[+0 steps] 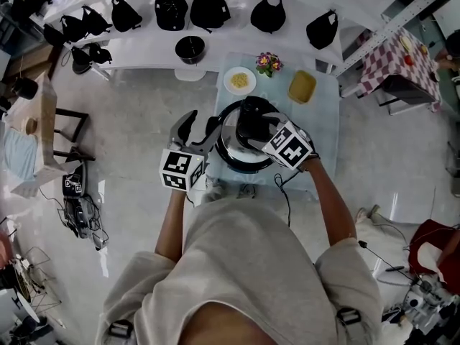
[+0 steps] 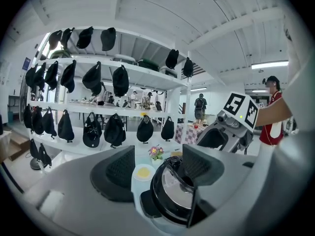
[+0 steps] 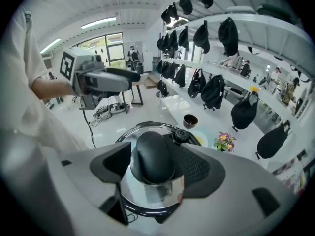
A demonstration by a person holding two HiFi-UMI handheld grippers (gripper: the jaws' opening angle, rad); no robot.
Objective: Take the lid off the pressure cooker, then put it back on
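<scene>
The steel pressure cooker (image 1: 231, 153) stands on a small glass table (image 1: 327, 131) with its lid (image 3: 147, 193) on. The lid's black knob (image 3: 153, 156) lies between the spread jaws of my right gripper (image 3: 155, 170), which points steeply down over it; I see narrow gaps at the pads, and nothing is gripped. In the head view the right gripper (image 1: 260, 131) hovers over the cooker's top. My left gripper (image 2: 160, 168) is open and nearly level at the cooker's left side (image 1: 200, 126), with the cooker (image 2: 172, 193) just beyond its fingertips.
Behind the cooker on the table are a white plate of yellow food (image 1: 239, 81), a small flower pot (image 1: 268, 63) and a yellow dish (image 1: 302, 86). A black bowl (image 1: 190, 49) and several black bags sit on white shelves (image 1: 144, 52) beyond. A cable (image 1: 285, 196) hangs at the table's near edge.
</scene>
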